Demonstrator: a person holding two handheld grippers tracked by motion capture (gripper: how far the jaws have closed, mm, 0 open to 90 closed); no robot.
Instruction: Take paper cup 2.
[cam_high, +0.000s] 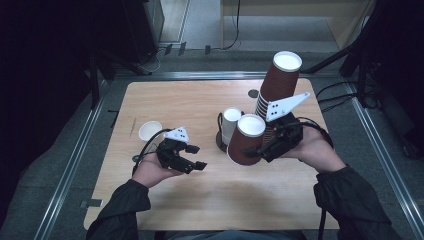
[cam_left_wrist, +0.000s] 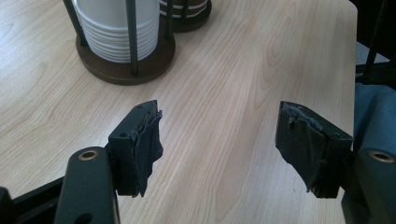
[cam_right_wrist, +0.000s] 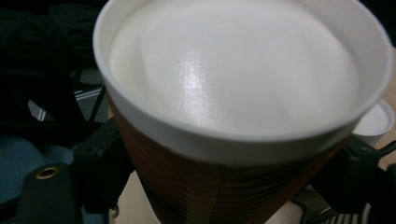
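My right gripper (cam_high: 257, 149) is shut on a brown ribbed paper cup (cam_high: 246, 141) with a white inside, held tilted just above the table, right of centre. In the right gripper view that brown cup (cam_right_wrist: 243, 93) is close up with a black jaw pressed on each side. My left gripper (cam_high: 184, 159) stands open over the wood at the left of the middle. In the left gripper view its padded fingers (cam_left_wrist: 144, 144) are wide apart with bare table between them.
A tall stack of brown cups (cam_high: 280, 80) rises at the back right. A stack of white cups (cam_high: 231, 122) stands in a dark wire holder (cam_left_wrist: 126, 65). One white cup (cam_high: 149, 130) lies at the left. The wooden table (cam_high: 210, 200) has free room at the front.
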